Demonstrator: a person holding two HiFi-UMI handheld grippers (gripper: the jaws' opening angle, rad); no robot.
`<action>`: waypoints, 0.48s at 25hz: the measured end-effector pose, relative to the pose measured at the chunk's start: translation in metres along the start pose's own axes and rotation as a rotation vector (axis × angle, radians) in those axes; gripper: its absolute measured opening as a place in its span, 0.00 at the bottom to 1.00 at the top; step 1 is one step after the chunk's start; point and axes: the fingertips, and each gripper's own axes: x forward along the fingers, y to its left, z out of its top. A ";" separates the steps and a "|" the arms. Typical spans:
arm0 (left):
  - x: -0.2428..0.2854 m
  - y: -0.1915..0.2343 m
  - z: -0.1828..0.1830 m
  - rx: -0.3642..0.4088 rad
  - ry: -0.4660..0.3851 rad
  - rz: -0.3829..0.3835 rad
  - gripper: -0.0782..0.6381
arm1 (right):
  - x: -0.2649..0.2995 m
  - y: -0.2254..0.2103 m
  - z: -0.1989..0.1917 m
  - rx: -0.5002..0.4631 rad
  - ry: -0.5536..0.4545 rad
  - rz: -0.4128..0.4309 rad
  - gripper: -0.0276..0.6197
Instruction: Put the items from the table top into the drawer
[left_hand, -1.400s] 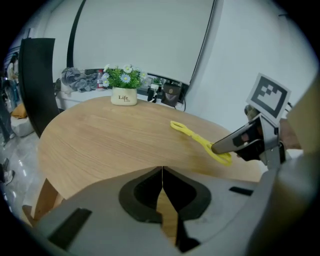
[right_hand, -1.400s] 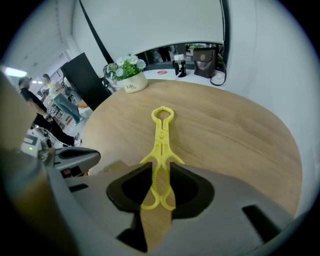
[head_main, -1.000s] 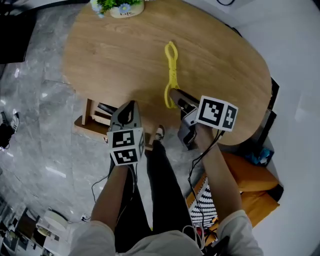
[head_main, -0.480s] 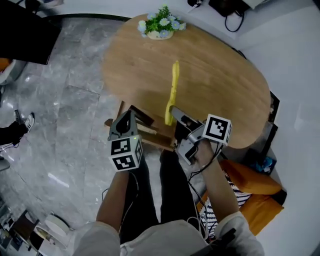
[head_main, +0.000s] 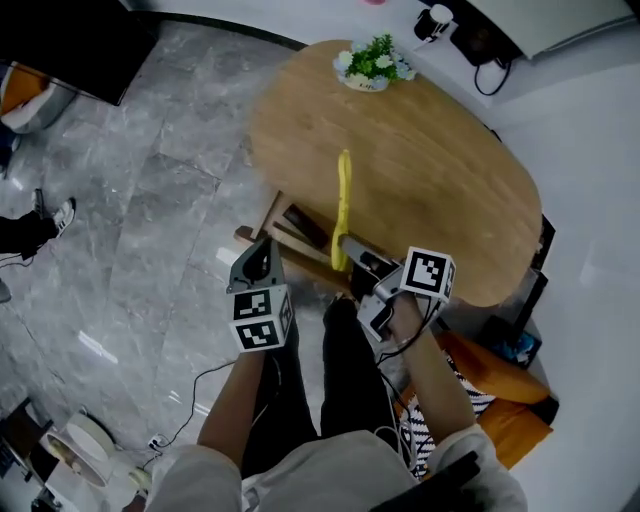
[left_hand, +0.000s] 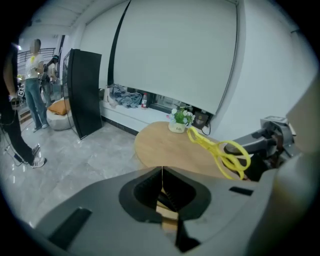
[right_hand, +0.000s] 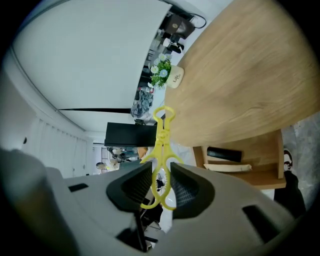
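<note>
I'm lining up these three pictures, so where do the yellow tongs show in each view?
Head view: yellow tongs at centre, seen against the table, handle end in the right gripper.
Left gripper view: right of centre, above the tabletop.
Right gripper view: centre, clamped between that gripper's jaws.
Shared landmark: the flower pot at the table's far end, in all three views.

From here I see a matt wood-grain table (head_main: 440, 170), glossy grey stone-look floor (head_main: 150, 200) around it, smooth yellow plastic tongs (head_main: 343, 205) over it.
</note>
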 end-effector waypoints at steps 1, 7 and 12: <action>-0.001 0.004 -0.005 -0.010 0.003 0.005 0.12 | 0.004 -0.001 -0.006 -0.001 0.020 -0.006 0.21; 0.002 0.029 -0.037 -0.089 0.023 0.059 0.12 | 0.029 -0.020 -0.037 -0.084 0.184 -0.015 0.21; -0.001 0.043 -0.069 -0.156 0.031 0.109 0.12 | 0.040 -0.045 -0.063 -0.176 0.349 -0.050 0.21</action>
